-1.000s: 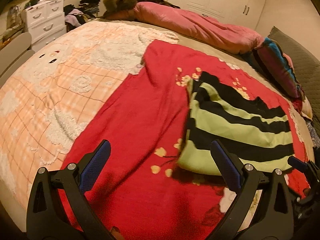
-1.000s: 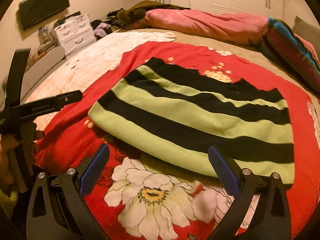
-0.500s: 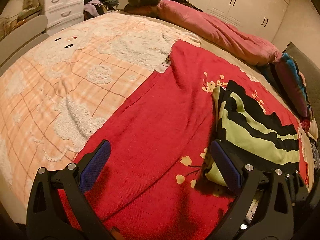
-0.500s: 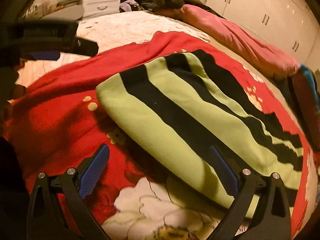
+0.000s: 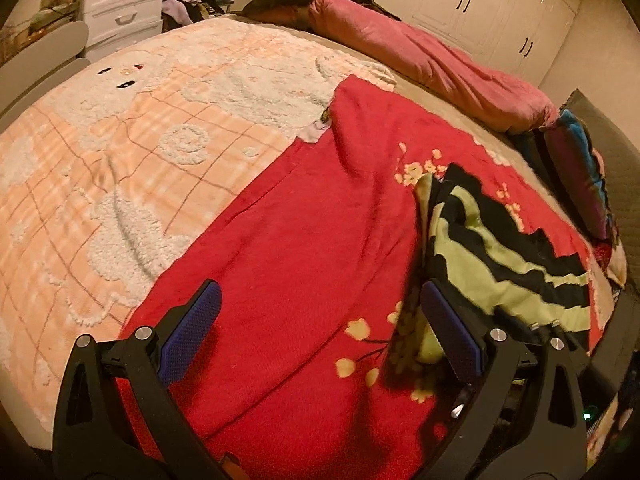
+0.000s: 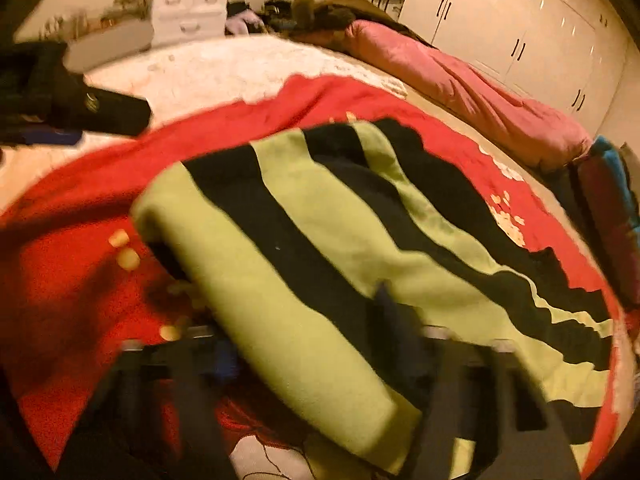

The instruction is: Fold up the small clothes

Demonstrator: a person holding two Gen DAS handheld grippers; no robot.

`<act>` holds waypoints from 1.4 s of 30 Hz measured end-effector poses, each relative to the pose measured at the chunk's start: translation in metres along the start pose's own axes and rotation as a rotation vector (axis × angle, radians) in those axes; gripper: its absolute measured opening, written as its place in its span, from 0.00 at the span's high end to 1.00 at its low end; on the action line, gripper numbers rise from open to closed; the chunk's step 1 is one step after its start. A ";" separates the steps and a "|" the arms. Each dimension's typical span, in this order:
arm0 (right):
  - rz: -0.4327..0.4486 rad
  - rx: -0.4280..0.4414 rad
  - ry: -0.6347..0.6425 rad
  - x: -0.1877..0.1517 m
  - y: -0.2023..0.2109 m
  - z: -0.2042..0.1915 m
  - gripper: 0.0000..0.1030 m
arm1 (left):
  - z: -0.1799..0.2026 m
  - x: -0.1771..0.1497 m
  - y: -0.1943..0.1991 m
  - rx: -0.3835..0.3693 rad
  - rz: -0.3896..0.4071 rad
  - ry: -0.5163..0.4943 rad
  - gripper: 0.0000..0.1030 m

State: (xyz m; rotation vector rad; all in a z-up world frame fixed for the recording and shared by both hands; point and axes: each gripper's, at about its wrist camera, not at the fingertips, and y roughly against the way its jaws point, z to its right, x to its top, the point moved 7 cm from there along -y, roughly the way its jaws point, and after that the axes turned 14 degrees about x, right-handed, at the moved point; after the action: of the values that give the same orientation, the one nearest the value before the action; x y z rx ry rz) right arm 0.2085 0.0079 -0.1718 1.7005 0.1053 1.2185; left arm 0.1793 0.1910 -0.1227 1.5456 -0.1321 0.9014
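Observation:
A lime-green and black striped garment [image 6: 360, 240] lies folded on a red flowered blanket [image 5: 288, 248]. In the right wrist view my right gripper [image 6: 306, 332] is blurred; its jaws are closing, and the garment's thick near fold fills the gap between them. One finger [image 6: 390, 312] lies on top of the cloth. My left gripper [image 5: 320, 296] hovers open over the bare red blanket, nothing between its blue pads [image 5: 192, 332]. The striped garment [image 5: 500, 248] has its left corner just beyond the right-hand finger. The left gripper [image 6: 100, 110] also shows as a dark shape at the far left.
The red blanket lies on a bed over a peach and white plush cover [image 5: 120, 160]. A pink duvet [image 5: 432, 64] runs along the far side, with dark cushions [image 5: 580, 184] at right. White drawers [image 5: 120, 4] and wardrobe doors [image 5: 500, 8] stand beyond.
My right gripper dropped toward the garment's near fold and its wide jaws came in around it. The left gripper drifted slightly left, still open, so the garment sits further right in its view.

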 end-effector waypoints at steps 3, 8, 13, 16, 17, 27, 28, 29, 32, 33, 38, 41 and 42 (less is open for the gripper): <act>0.033 0.066 -0.025 0.002 0.008 0.000 0.84 | 0.013 0.016 0.002 -0.065 0.014 0.007 0.09; 0.063 0.117 -0.086 0.000 0.019 0.003 0.88 | 0.055 0.045 -0.003 -0.274 -0.025 0.003 0.09; 0.083 0.126 -0.103 -0.002 0.027 0.001 0.90 | 0.098 0.051 -0.033 -0.385 -0.151 -0.052 0.09; 0.086 0.139 -0.123 -0.006 0.030 0.002 0.90 | 0.109 0.048 -0.053 -0.407 -0.219 -0.042 0.10; 0.087 0.141 -0.128 -0.007 0.030 0.001 0.90 | 0.112 0.047 -0.059 -0.415 -0.235 -0.040 0.11; 0.078 0.118 -0.117 -0.011 0.027 -0.003 0.88 | 0.127 0.041 -0.102 -0.425 -0.342 -0.050 0.44; 0.073 0.110 -0.110 -0.011 0.025 -0.004 0.87 | 0.127 0.041 -0.104 -0.429 -0.346 -0.050 0.44; 0.070 0.101 -0.104 -0.010 0.024 -0.005 0.85 | 0.129 0.041 -0.106 -0.433 -0.353 -0.051 0.44; 0.057 0.078 -0.090 -0.008 0.020 -0.005 0.79 | 0.134 0.037 -0.111 -0.440 -0.359 -0.070 0.44; 0.056 0.073 -0.086 -0.007 0.019 -0.006 0.77 | 0.133 0.035 -0.111 -0.439 -0.359 -0.079 0.44; 0.021 0.031 -0.039 -0.003 0.007 -0.007 0.64 | 0.138 0.029 -0.111 -0.466 -0.351 -0.083 0.75; -0.003 0.019 -0.032 -0.003 0.001 -0.007 0.63 | 0.138 0.028 -0.107 -0.469 -0.331 -0.066 0.81; -0.007 0.018 -0.035 -0.002 0.001 -0.006 0.65 | 0.137 0.028 -0.106 -0.472 -0.328 -0.056 0.84</act>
State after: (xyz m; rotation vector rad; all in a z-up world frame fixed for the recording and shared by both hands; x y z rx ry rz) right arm 0.2023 0.0106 -0.1730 1.7354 0.1010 1.1857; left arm 0.3213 0.1040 -0.1780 1.1092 -0.1170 0.5193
